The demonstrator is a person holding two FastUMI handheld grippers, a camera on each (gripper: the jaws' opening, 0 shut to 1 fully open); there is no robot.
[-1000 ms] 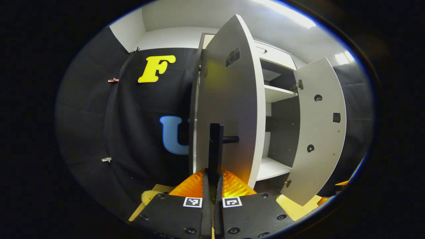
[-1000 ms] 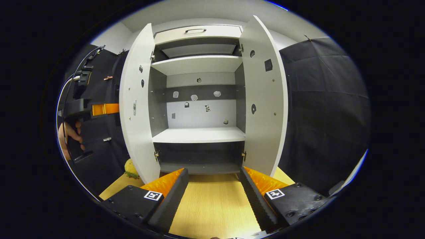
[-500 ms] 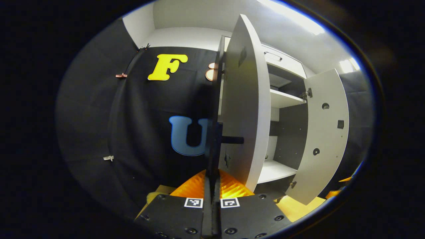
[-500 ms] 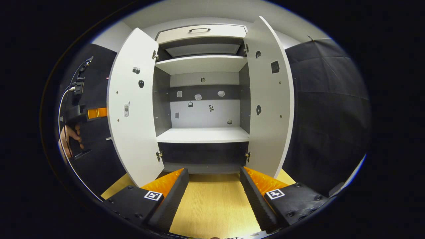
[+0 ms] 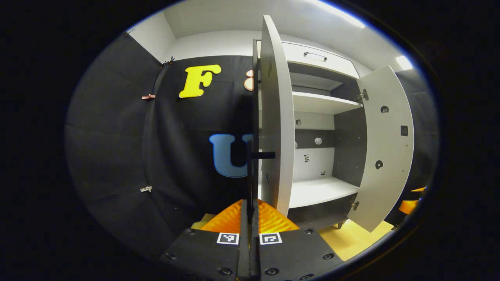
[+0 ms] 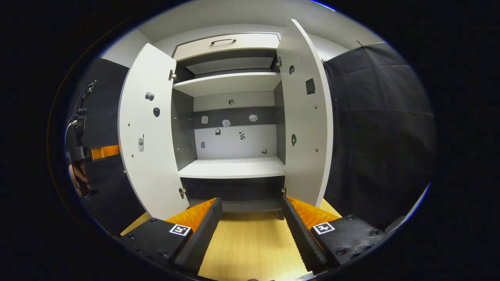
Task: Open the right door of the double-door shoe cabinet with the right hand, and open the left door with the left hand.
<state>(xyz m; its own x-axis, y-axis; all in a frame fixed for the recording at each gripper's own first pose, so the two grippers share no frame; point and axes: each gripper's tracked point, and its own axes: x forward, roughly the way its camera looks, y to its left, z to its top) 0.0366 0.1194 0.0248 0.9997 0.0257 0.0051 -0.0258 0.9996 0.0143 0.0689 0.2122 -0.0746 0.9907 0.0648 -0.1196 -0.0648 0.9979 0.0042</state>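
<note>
1. The left gripper point(image 5: 250, 218) had its fingers pressed together on the dark bar handle point(image 5: 252, 164) of the left door point(image 5: 275, 117), which stood edge-on to its camera, swung well out from the shoe cabinet point(image 6: 234, 128).
2. The right gripper point(image 6: 250, 226) hung back from the cabinet with its fingers spread wide and holding nothing; the right door point(image 6: 306, 117) stood fully open.
3. Judgement: the step in hand was finishing the left door's swing. Best done by following the hinge arc, not pulling straight, so the handle does not twist between the fingers.
4. Advice: stop at the hinge limit, part the fingers squarely, then withdraw along the handle's line.
5. Inner shelf point(image 6: 234, 168) lay bare; the wooden floor point(image 6: 250, 249) lay below.
</note>
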